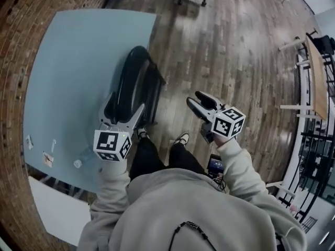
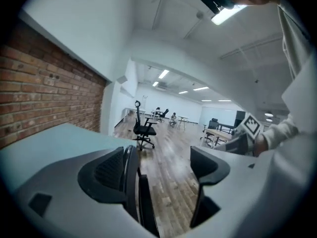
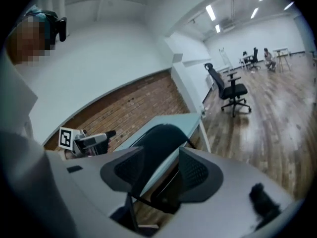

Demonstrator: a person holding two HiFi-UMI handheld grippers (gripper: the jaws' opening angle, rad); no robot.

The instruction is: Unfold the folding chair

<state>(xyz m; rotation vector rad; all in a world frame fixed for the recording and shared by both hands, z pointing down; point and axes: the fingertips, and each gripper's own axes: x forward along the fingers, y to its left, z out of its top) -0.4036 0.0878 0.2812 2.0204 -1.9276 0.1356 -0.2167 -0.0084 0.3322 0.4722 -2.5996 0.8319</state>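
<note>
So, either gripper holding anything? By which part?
Nothing held. Left gripper: jaws open, edge of the folding chair between them, unclamped. Right gripper: open, clear of it.

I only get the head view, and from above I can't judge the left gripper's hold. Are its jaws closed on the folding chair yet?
Observer: No. The left gripper view shows the left gripper with jaws wide apart; the folding chair's black edge stands between them, close by the left-hand jaw.
Operator: And the right jaws?
Observer: The right gripper is open too, empty, the chair showing beyond the gap.
</note>
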